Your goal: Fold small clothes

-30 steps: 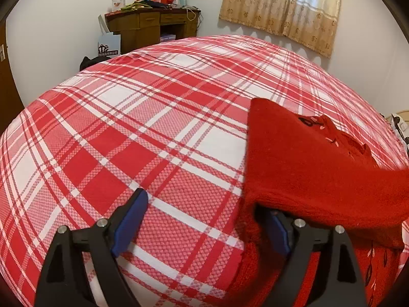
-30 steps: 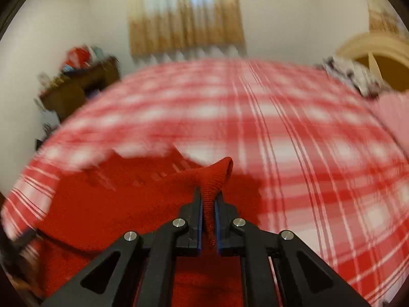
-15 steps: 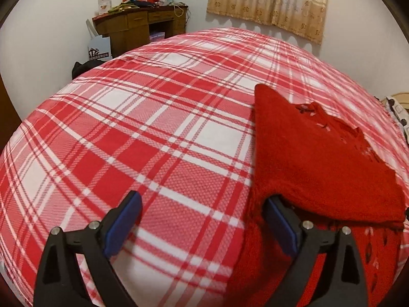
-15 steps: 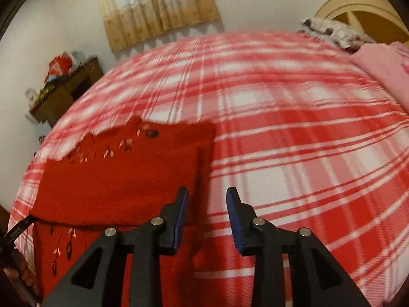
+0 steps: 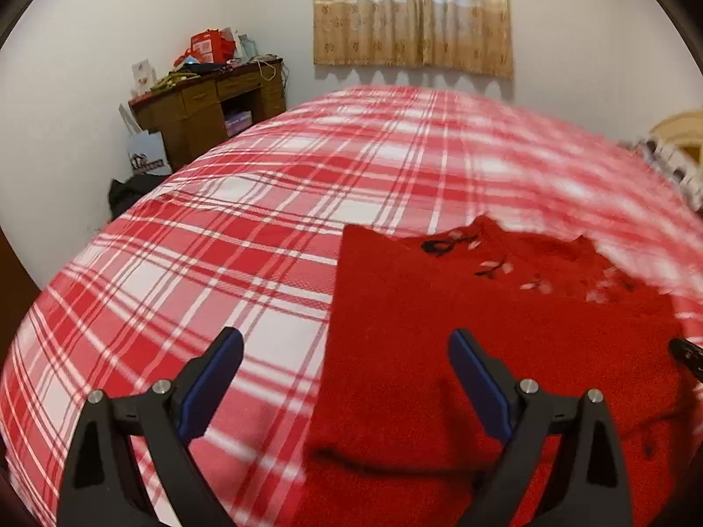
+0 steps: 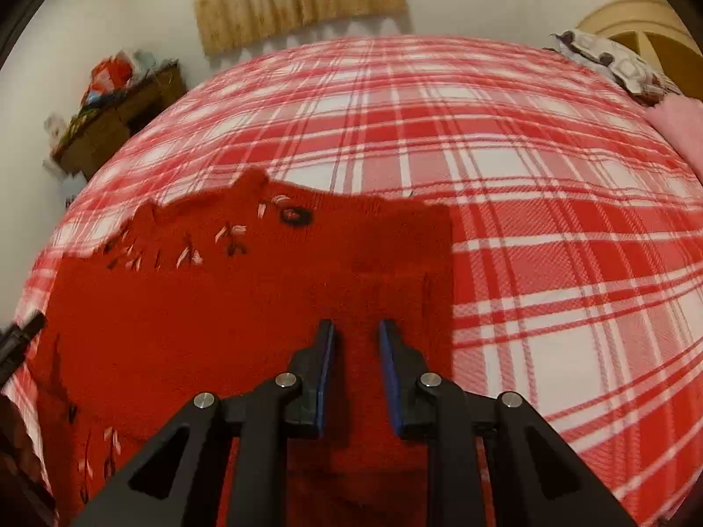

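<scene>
So here's where I'm at with the red sweater [image 5: 461,329]: it's lying flat on the bed [image 5: 263,228], on the red-and-white plaid cover, toward the near side of the mattress. It's folded over on itself, with a plain red layer on top and a straight folded edge down one side. The collar end, with the little embroidered flowers and a dark stitched ring, points away from me toward the curtain [image 5: 413,13] wall, so its long axis runs roughly from my tools toward that wall. More embroidery peeks out at the near corner in the right wrist view, under the top layer.

Left tool [image 5: 347,373]: jaws spread wide, nothing between the pads. It hangs above the sweater's left folded edge, one finger over bare plaid and the other over red knit.

Right tool [image 6: 356,329]: its jaws have just been closing and now stand a narrow gap apart, with only the sweater's flat surface showing behind the gap, nothing pinched. It sits over the sweater near its right edge. I can't tell if the tips touch the knit.

A cluttered wooden desk [image 5: 211,105] stands in the far corner, and a pink fabric [image 6: 676,131] lies by the headboard.
</scene>
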`<action>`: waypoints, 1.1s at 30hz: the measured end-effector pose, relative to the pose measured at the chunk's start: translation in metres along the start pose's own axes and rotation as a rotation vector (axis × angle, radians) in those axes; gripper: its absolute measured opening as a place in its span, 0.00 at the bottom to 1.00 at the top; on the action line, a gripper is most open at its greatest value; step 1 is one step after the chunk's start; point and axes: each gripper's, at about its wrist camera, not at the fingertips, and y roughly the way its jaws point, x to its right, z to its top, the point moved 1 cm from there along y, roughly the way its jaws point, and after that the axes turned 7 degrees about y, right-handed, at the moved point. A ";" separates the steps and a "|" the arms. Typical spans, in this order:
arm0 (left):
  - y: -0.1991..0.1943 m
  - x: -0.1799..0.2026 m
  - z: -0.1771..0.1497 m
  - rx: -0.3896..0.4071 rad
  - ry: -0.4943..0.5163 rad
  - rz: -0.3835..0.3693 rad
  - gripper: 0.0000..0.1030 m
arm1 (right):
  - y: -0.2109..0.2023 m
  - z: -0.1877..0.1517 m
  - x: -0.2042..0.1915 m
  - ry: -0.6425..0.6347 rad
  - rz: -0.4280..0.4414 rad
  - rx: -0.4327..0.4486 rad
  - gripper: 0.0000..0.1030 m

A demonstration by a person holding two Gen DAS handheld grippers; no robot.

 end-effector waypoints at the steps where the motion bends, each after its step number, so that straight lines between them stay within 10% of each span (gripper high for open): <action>1: 0.010 0.003 0.000 -0.023 0.007 0.016 0.94 | 0.000 0.000 -0.001 -0.004 -0.002 0.004 0.21; 19: 0.057 -0.034 -0.008 -0.133 -0.195 -0.098 1.00 | -0.046 -0.010 0.001 -0.076 0.056 0.045 0.22; 28: 0.046 -0.034 -0.006 -0.132 -0.147 -0.082 1.00 | -0.066 -0.050 0.002 -0.165 -0.028 0.049 0.26; 33: -0.022 -0.046 -0.022 0.011 -0.003 -0.091 0.99 | -0.130 -0.066 0.028 -0.080 0.054 0.148 0.30</action>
